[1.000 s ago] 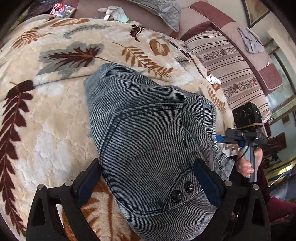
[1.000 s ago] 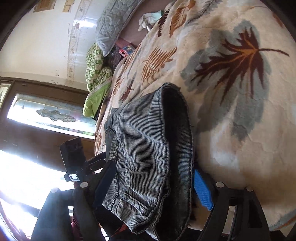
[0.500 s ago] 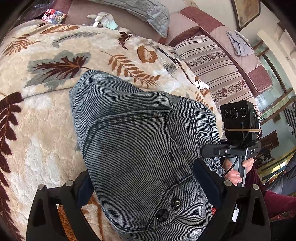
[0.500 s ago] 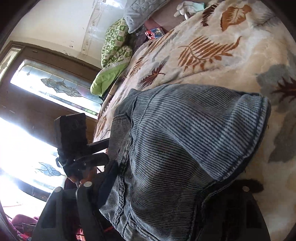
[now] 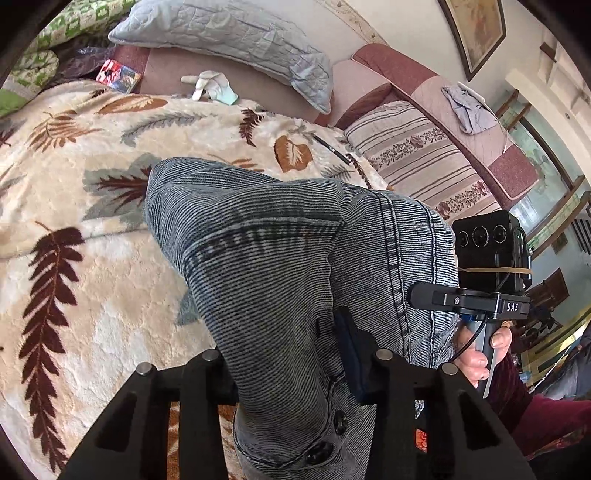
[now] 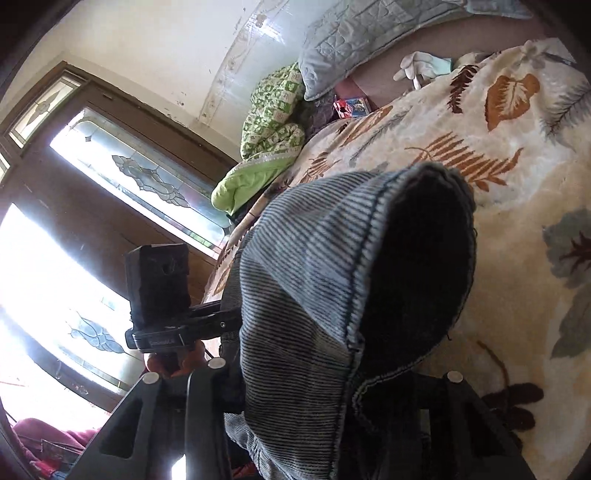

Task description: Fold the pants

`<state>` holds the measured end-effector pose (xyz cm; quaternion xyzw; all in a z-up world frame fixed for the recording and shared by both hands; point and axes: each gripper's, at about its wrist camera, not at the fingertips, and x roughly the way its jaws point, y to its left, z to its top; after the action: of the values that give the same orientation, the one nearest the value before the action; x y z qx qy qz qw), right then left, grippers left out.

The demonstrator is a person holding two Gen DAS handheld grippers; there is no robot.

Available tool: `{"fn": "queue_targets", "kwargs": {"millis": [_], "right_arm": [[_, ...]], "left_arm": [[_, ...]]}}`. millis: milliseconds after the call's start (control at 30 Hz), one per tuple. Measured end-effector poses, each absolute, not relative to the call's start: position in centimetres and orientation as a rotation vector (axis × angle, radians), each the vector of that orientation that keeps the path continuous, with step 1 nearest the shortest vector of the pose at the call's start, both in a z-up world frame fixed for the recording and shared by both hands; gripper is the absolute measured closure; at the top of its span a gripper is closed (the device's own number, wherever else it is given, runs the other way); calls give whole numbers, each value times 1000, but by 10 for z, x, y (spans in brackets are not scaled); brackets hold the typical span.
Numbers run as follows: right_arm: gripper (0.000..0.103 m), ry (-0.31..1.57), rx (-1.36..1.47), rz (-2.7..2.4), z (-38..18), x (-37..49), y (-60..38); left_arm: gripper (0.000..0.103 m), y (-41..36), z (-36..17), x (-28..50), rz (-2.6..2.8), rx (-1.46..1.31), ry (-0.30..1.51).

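Grey-blue striped denim pants (image 5: 280,258) lie bunched on a cream leaf-print blanket (image 5: 74,280), their waist end raised. My left gripper (image 5: 284,362) has its jaws closing on the buttoned waistband, with the fabric pinched between the pads. In the right wrist view the pants (image 6: 317,280) fill the gap of my right gripper (image 6: 332,384), whose jaws are also closing on the cloth; its right finger is lost in shadow. A hand (image 5: 480,354) holds the right gripper's handle beside the pants. The left gripper's body (image 6: 159,295) shows at the left, its fingertips hidden by fabric.
At the bed's head lie a grey-blue pillow (image 5: 229,33), white gloves (image 5: 210,85) and a red packet (image 5: 118,74). A green quilt (image 6: 269,122) is heaped by the window. A striped cushion (image 5: 417,155) and a black pen (image 5: 332,147) lie at the right edge.
Both grippers' jaws have narrowed onto the waist end of the pants and risen, gathering the cloth into a raised bunch. The right gripper has rolled and swung sideways.
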<state>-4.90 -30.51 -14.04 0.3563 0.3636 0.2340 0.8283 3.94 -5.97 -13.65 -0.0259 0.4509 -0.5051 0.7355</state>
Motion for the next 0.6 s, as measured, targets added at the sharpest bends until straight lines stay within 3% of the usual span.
{"fn": "queue_targets", "kwargs": {"millis": [367,600], "right_arm": [[60,674,791,503,-81,12,-325],[60,620,814,514,-70,63,-330]], "left_arm": [[62,-75,-54,88,-974,-21,873],[62,-82,-38,126,-850,-28,825]]}}
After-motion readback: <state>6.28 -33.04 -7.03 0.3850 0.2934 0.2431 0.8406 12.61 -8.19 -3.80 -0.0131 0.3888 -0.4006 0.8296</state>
